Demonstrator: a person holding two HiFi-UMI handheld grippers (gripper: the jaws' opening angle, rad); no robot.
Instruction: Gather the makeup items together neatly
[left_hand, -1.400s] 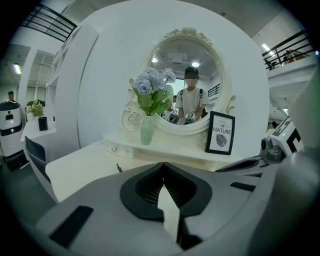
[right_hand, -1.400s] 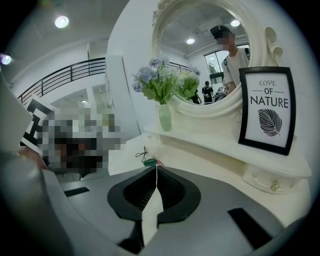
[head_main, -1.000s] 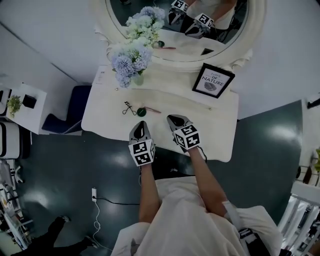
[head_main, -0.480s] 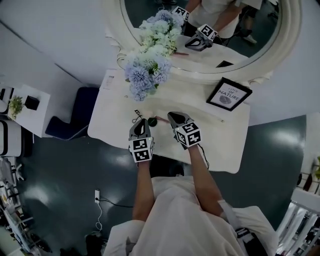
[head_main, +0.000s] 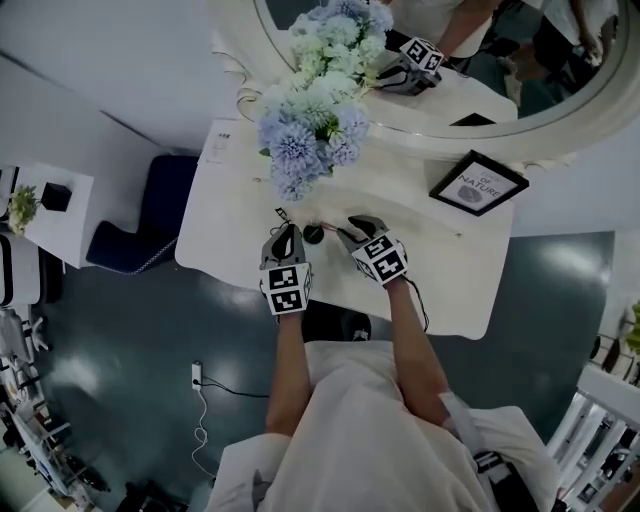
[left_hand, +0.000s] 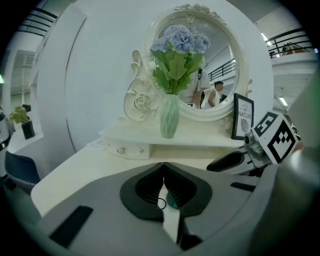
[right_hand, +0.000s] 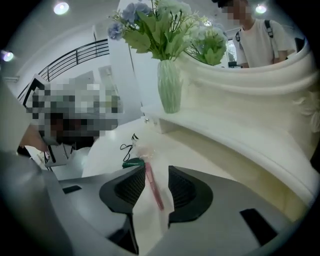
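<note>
1. Head view: the person is holding both grippers over the near part of the white dressing surface (head_main: 222, 228). A small round dark green makeup item (head_main: 313, 234) is lying between the left gripper (head_main: 285, 233) and the right gripper (head_main: 351, 224). A black wire eyelash curler (head_main: 281, 214) is lying just beyond the left gripper.
2. Left gripper view: the left gripper (left_hand: 163, 169) is staying clenched, its jaws meeting at the tips with nothing held. The curler's black loop (left_hand: 160, 203) and the green item (left_hand: 171, 203) are showing through the slit below.
3. Right gripper view: the right gripper (right_hand: 151, 176) is opening its jaws. A slim pink makeup stick (right_hand: 153, 188) is lying on the surface between them, with the pads not pressing on it. The green item (right_hand: 133, 162) and the curler (right_hand: 128, 145) are lying just past its far end.
</note>
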